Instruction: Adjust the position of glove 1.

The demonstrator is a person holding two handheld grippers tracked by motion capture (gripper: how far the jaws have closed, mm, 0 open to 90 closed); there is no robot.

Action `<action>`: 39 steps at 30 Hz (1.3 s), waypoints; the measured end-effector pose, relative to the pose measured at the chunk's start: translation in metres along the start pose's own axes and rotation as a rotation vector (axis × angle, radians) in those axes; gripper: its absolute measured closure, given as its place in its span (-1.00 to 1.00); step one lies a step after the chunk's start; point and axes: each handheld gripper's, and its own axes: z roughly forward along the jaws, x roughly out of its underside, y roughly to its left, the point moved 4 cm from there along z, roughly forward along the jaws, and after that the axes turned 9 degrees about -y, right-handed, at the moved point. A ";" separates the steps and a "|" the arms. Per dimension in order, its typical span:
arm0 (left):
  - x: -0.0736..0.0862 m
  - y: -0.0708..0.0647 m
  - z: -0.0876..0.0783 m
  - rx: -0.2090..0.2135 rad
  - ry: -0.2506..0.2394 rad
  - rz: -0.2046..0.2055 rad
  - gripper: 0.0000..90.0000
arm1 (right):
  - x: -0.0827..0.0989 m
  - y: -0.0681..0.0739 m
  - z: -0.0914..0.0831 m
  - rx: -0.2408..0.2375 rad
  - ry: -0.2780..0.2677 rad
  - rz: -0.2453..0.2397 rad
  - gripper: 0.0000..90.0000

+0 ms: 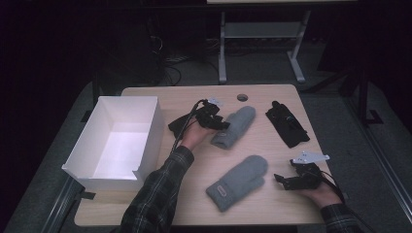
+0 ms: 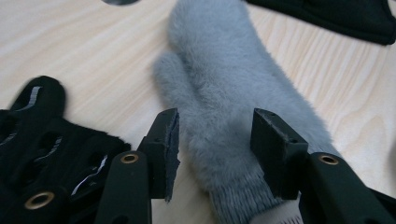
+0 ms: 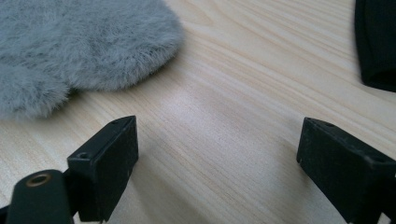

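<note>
Two grey furry mittens lie on the wooden table (image 1: 160, 99). The far mitten (image 1: 238, 122) (image 2: 219, 79) has its cuff end between the jaws of my left gripper (image 1: 221, 124) (image 2: 215, 140), and both pads press into the fur. The near mitten (image 1: 238, 182) (image 3: 79, 42) lies flat, left of my right gripper (image 1: 279, 179) (image 3: 217, 158). That gripper stands open low over bare wood with nothing between its jaws.
A white open box (image 1: 145, 126) stands at the table's left. One black glove (image 1: 177, 125) (image 2: 42, 135) lies beside my left hand, another (image 1: 287, 125) (image 3: 378, 42) at the far right. A round cable hole (image 1: 242, 97) sits near the back edge.
</note>
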 end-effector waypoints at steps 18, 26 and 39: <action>0.008 -0.006 -0.006 0.109 0.030 -0.017 0.90 | 0.000 0.000 0.000 -0.002 0.000 -0.002 -0.72; 0.034 -0.027 -0.055 0.158 0.063 0.019 0.90 | -0.001 0.000 0.001 0.000 0.001 -0.001 -0.72; 0.073 -0.060 -0.100 0.228 0.121 0.008 0.89 | -0.001 0.000 0.001 0.001 0.001 -0.002 -0.72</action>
